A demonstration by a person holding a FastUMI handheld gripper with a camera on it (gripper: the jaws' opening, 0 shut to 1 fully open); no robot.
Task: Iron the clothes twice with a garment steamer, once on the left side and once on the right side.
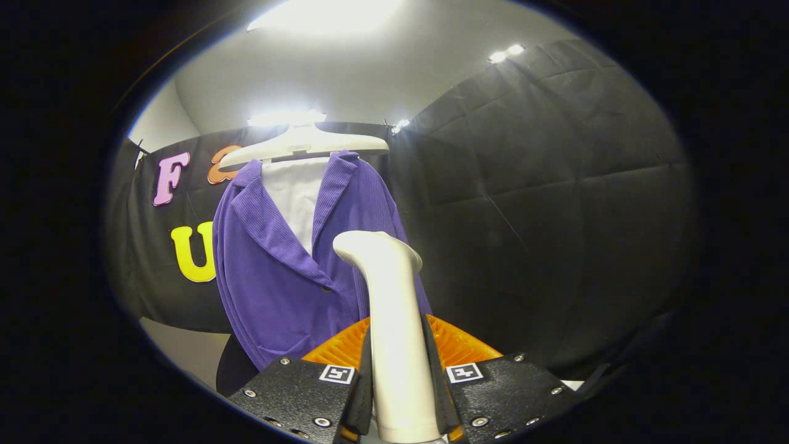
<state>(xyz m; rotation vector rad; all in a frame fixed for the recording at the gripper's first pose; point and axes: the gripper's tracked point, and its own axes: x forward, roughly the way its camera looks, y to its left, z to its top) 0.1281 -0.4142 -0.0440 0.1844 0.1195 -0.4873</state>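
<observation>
Hand-held gripper [399, 394]: both fingers are closed onto the handle of the garment steamer [394, 320], one finger pressing each side of the shaft. The jaws stand narrow, set by the width of the handle. The hold is low on the shaft, with the head rising clear beyond the fingertips.

Garment steamer: a smooth, pale, rigid body, roughly upright between the fingers, its top curving over toward the garment. The surface looks glossy and hard, so it is judged liable to slip or twist in the grip if pressure slackens. The overhanging head puts weight above the hold, so tipping forward is the likelier fault. The present hold on the straight part of the shaft appears the soundest place to take it; the curved neck would offer no parallel faces. Whether a hose or cord trails below cannot be told.

Jacket [277, 290]: a purple ribbed garment hanging on a pale hanger [302, 147], beyond the steamer head and to its left. It hangs open at the collar over a white backing [296, 197]. The cloth looks soft and light, and is judged to swing or fold away under contact. Whether the head touches the cloth cannot be told.

Worktop [179, 345]: a pale corner shows below the jacket's left hem.

Orange ribbed part [459, 345]: visible just behind the fingers, either side of the handle; its nature is unclear.
</observation>
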